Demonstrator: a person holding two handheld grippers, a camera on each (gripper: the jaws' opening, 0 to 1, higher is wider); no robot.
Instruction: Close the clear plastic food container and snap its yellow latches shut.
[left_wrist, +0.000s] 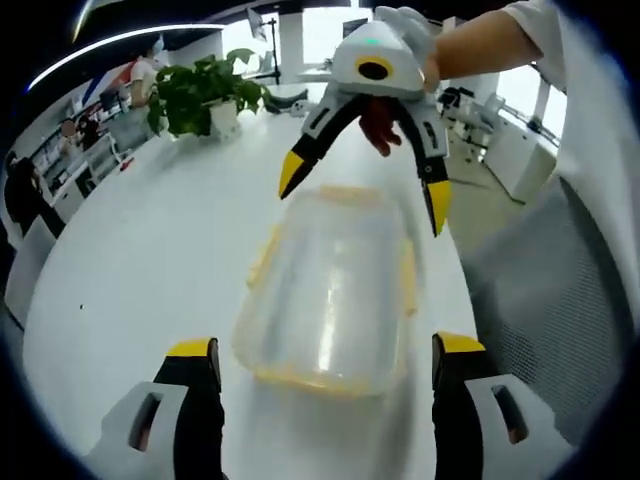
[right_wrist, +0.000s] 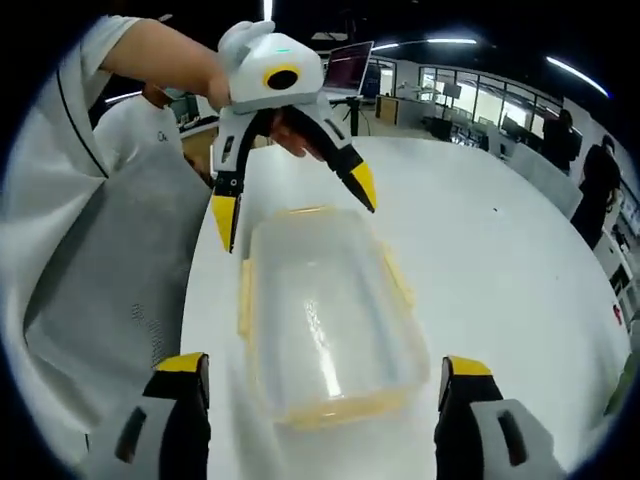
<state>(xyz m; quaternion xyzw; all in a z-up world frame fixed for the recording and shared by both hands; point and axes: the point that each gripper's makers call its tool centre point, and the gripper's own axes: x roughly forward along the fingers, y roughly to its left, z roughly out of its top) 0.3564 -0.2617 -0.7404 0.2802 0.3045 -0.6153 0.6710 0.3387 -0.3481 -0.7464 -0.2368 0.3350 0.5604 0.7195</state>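
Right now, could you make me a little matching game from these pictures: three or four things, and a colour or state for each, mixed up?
Things:
1. food container
2. potted plant
3. table
4. left gripper

Descriptions:
a. white, broad
b. jaws open, spread either side of the container's near end
c. green leaves, at the table's far edge
d. clear, with yellow latches

Pairs: 1-d, 2-c, 3-a, 4-b

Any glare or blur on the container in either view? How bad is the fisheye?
Left gripper view: the clear container looks soft and slightly blurred, with a pale glare streak on its lid; bright windows wash out the background behind the right gripper. Right gripper view: sharper, thin reflection streak on the lid; the white table edge bows strongly; the left gripper is crisp.
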